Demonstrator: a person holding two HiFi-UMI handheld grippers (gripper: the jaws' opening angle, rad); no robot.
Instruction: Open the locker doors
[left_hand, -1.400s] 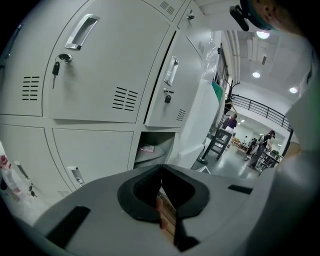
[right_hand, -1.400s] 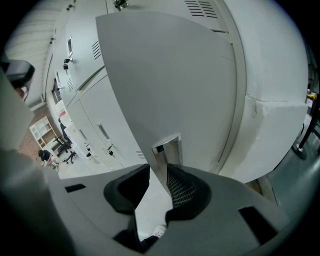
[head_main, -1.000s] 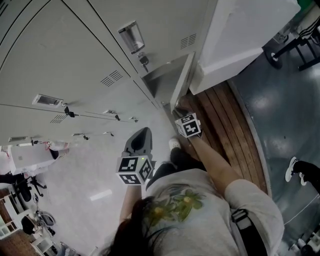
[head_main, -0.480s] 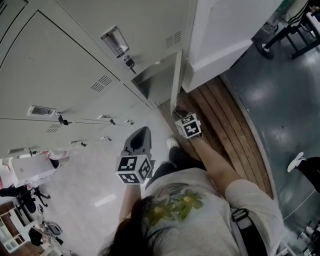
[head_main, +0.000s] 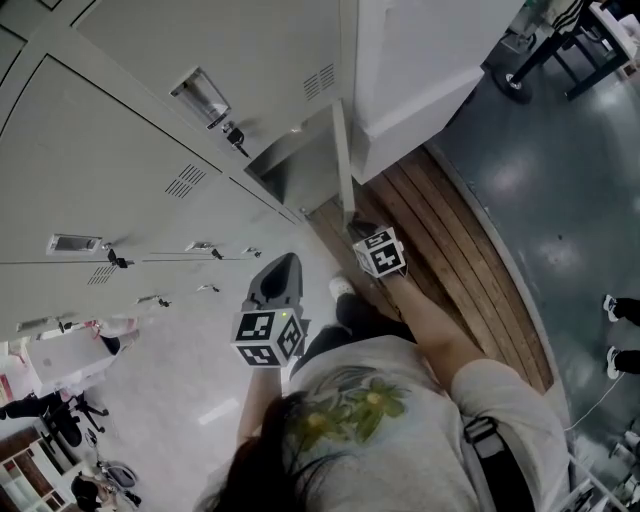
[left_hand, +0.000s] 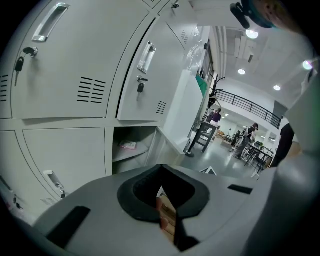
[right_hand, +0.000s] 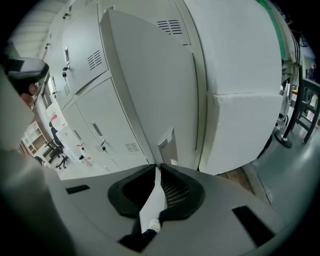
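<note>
**Item:** lower-row locker door (right_hand: 150, 90), end column, standing swung out roughly square to the bank. Its hinge side is lying next to the white block (right_hand: 245, 75). Its free edge is running upright and pointing back toward the person. The pull recess (right_hand: 167, 145) is sitting just above the jaw tips.

**Right gripper** (right_hand: 159, 169): jaws closing on that free edge low down, with the thin sheet edge running into the seam between the tips. I am reading it as pinching the door. The door is lying dead ahead of it, so any further swing is going sideways toward the white block, which I judge is limiting the travel.

**Left gripper** (left_hand: 161, 169): jaws clenched together on nothing, hanging back at the person's left. It is well apart from any door, yet the nearer of the two to the closed doors (head_main: 120, 150) on that side.

**Opened compartment** (head_main: 295, 165): showing a shelf with a small pink thing (left_hand: 128, 145) lying on it.

**Surroundings:**
- A key (head_main: 235, 138) is hanging in the lock of the door above.
- Wooden boards (head_main: 440, 230) are lying underfoot.
- The person's shoe (head_main: 341, 288) is standing near the door's foot.
</note>
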